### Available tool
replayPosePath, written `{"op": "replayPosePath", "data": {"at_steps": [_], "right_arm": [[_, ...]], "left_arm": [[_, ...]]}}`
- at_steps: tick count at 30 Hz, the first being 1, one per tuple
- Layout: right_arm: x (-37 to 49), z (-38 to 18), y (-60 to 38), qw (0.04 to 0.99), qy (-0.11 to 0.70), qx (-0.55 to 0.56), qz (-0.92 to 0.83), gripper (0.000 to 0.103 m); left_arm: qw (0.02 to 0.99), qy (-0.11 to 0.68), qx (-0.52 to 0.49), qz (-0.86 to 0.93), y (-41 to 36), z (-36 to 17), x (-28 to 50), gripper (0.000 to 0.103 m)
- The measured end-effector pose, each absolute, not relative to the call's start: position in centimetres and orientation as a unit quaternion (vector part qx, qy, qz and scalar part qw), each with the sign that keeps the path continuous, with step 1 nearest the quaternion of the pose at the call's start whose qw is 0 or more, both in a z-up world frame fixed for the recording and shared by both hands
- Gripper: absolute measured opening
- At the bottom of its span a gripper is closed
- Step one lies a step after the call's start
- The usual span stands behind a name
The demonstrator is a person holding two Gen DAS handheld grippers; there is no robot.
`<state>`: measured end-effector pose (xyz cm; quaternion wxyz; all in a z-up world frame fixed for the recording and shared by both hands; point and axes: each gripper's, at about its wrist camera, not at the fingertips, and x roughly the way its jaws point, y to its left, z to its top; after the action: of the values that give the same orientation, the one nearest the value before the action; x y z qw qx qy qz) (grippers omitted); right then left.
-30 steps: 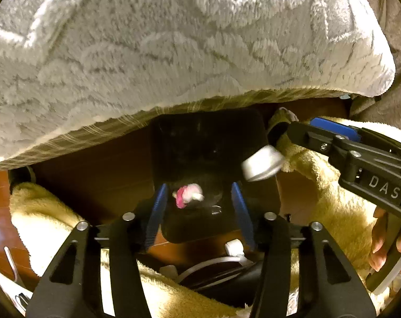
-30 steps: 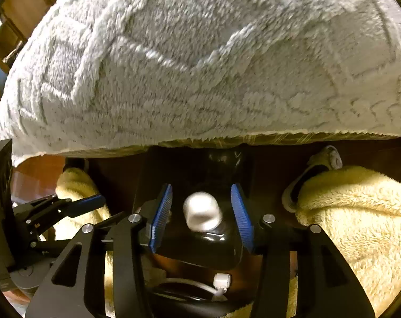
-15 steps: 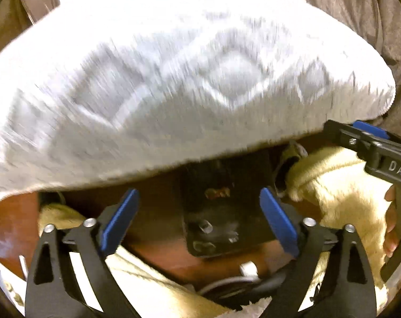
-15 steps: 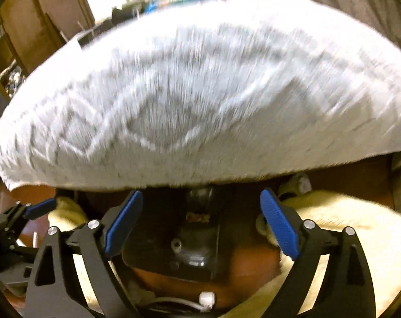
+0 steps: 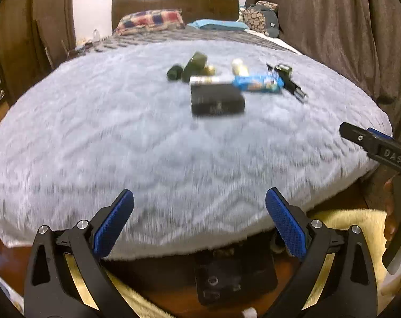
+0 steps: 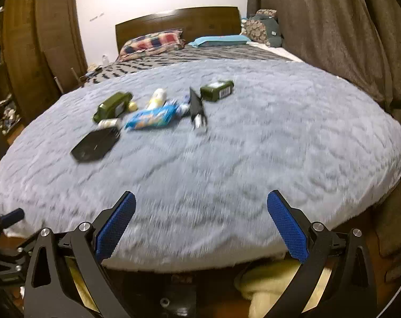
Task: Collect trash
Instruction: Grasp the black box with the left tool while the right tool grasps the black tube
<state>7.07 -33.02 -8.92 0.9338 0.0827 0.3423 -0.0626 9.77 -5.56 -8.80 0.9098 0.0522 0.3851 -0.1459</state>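
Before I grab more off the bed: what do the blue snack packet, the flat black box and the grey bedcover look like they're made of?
Blue snack packet: probably thin plastic film, glossy and crinkled, printed. Flat black box: likely card or hard plastic, smooth with a dull sheen; blur leaves it open. Grey bedcover: plush fleece-like fabric, matte, with a raised pattern.

Bed point(image 6: 253, 145) under fluffy grey blanket point(image 5: 120, 132). On blanket, clustered: black box point(image 5: 217, 100), blue wrapper point(image 6: 152, 118), green bottles point(image 6: 113, 106), pale tube point(image 6: 158, 96), black tool point(image 6: 197, 108). Pillows point(image 6: 152, 41) by headboard point(image 6: 179, 20).
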Motion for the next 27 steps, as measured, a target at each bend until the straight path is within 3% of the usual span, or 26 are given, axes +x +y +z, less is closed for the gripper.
{"op": "replayPosePath", "data": {"at_steps": [12, 16, 24, 27], "right_arm": [[16.3, -10.3, -34.9, 0.925, 0.364, 0.061, -0.088, 0.098], [19.0, -10.5, -35.1, 0.924, 0.370, 0.056, -0.082, 0.081], [23.1, -11.1, -35.1, 0.917, 0.389, 0.058, -0.074, 0.057], [24.2, -11.5, -34.9, 0.914, 0.395, 0.053, -0.072, 0.052]], "left_arm": [[0.909, 0.385, 0.079, -0.140, -9.6, -8.8, 17.9, 0.095], [0.903, 0.399, 0.082, -0.138, -10.8, -9.6, 20.3, 0.095], [0.894, 0.423, 0.071, -0.132, -12.1, -10.8, 24.0, 0.094], [0.889, 0.434, 0.062, -0.132, -12.2, -11.2, 25.2, 0.085]]}}
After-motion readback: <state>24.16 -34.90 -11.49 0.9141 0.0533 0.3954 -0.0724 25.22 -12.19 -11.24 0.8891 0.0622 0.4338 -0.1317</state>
